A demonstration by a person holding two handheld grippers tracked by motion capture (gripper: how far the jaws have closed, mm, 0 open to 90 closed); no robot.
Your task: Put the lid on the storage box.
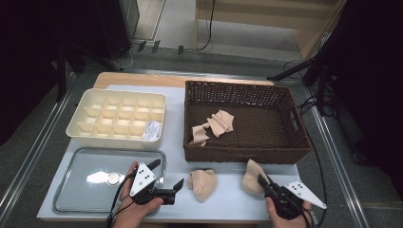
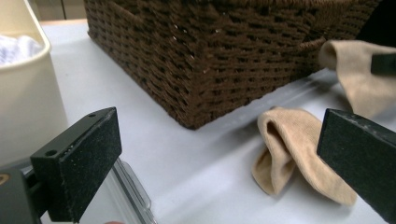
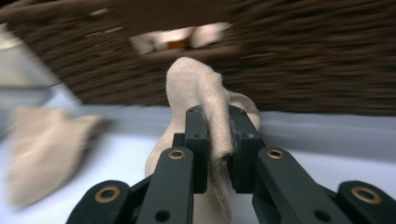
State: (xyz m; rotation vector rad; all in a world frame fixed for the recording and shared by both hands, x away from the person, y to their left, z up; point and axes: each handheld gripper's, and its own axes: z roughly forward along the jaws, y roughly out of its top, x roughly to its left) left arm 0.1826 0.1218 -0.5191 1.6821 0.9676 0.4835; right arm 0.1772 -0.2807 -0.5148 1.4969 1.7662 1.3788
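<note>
A beige sock (image 1: 203,184) lies loose on the white table in front of the brown wicker basket (image 1: 247,154). My left gripper (image 1: 167,175) stands open just left of it, jaws wide apart, with the sock (image 2: 285,149) ahead between them and untouched. A second beige sock (image 1: 251,175) stands bunched up near the basket's front wall, and my right gripper (image 1: 262,181) is shut on it. In the right gripper view the pads (image 3: 218,144) pinch a fold of that sock (image 3: 196,88). More beige socks (image 1: 215,126) lie inside the basket.
A cream divided organizer (image 1: 76,123) sits at the back left with a white bundle (image 1: 152,130) in one front compartment. A metal tray (image 1: 85,190) lies in front of it, under my left hand. The basket's wall (image 2: 210,60) rises close behind both socks.
</note>
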